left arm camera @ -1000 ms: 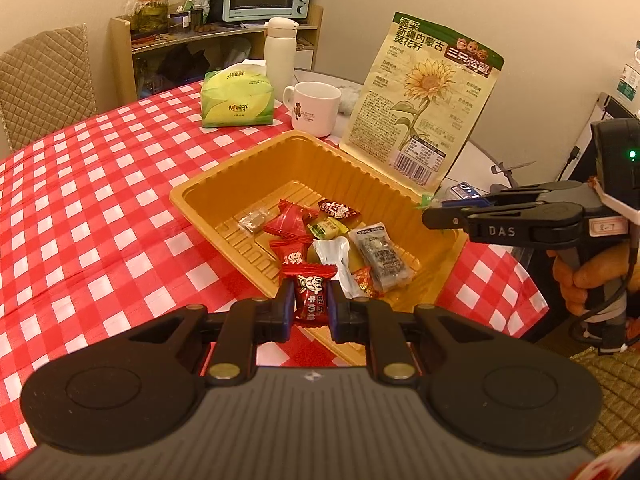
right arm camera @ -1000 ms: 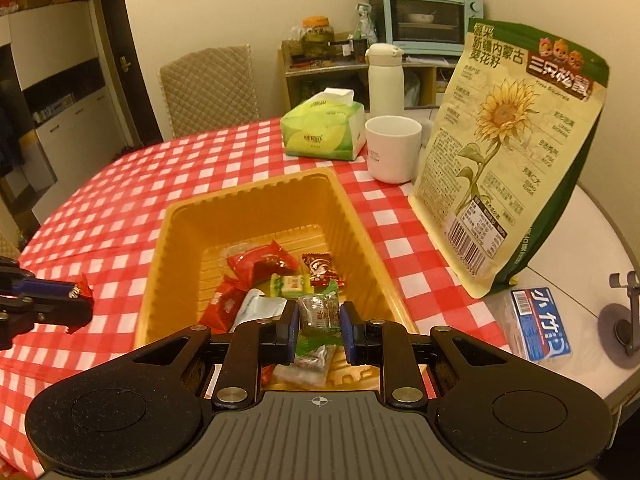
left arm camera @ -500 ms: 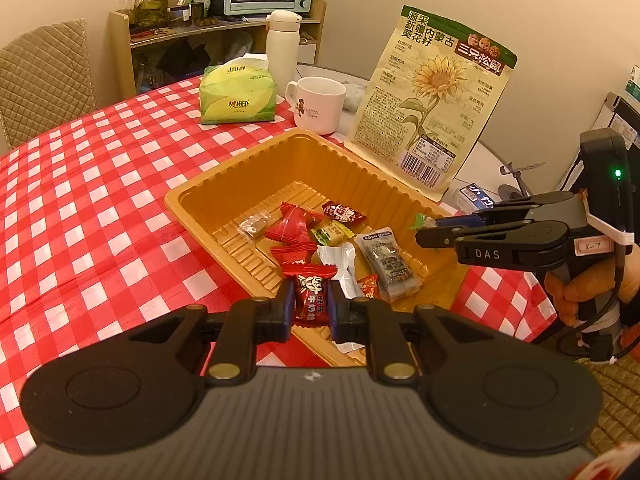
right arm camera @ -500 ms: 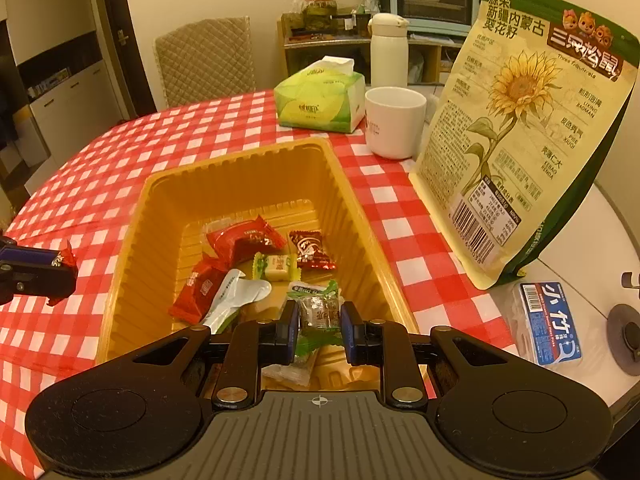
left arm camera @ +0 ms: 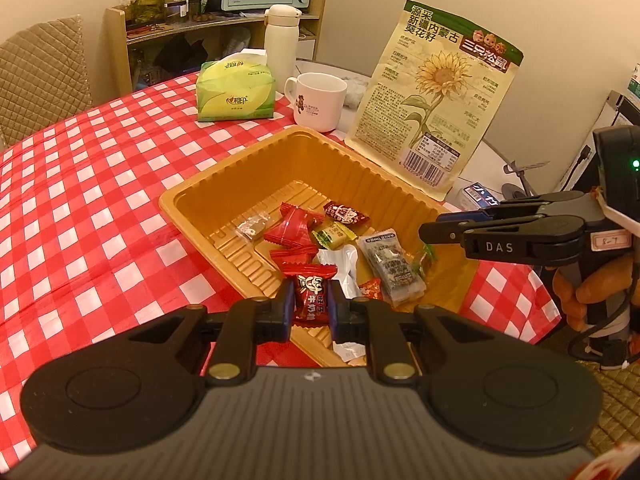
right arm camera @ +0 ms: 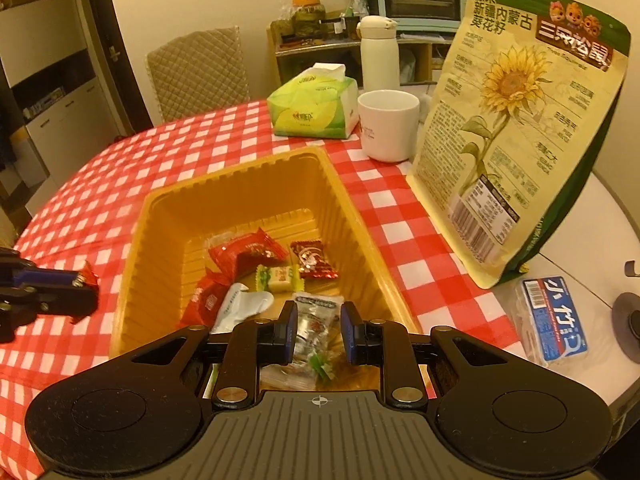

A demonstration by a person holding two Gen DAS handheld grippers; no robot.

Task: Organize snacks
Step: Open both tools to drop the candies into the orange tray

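Observation:
An orange plastic tray [left arm camera: 232,164] [right arm camera: 234,174] sits on the red-checked tablecloth and holds several wrapped snacks, among them red packets [left arm camera: 294,228] [right arm camera: 244,254] and a long grey packet [left arm camera: 394,268]. My left gripper [left arm camera: 310,304] hangs over the tray's near rim, shut on a red candy [left arm camera: 314,300]. In the right wrist view it shows at the left edge [right arm camera: 86,292]. My right gripper [right arm camera: 318,332] is over the tray's other end, shut on a clear snack with a green end [right arm camera: 320,364]. That snack dangles below its tips [left arm camera: 426,256].
A tall sunflower-seed bag [left arm camera: 436,92] [right arm camera: 512,120] stands just beyond the tray. Behind are a white mug [left arm camera: 320,100], a green tissue pack [left arm camera: 236,92] and a white flask [left arm camera: 280,40]. A blue-and-white box [right arm camera: 554,320] lies near the table edge. A person's hand [left arm camera: 592,292] holds the right gripper.
Almost nothing. Both grippers keep their snacks pinched, and both views shift only slightly over the tray.

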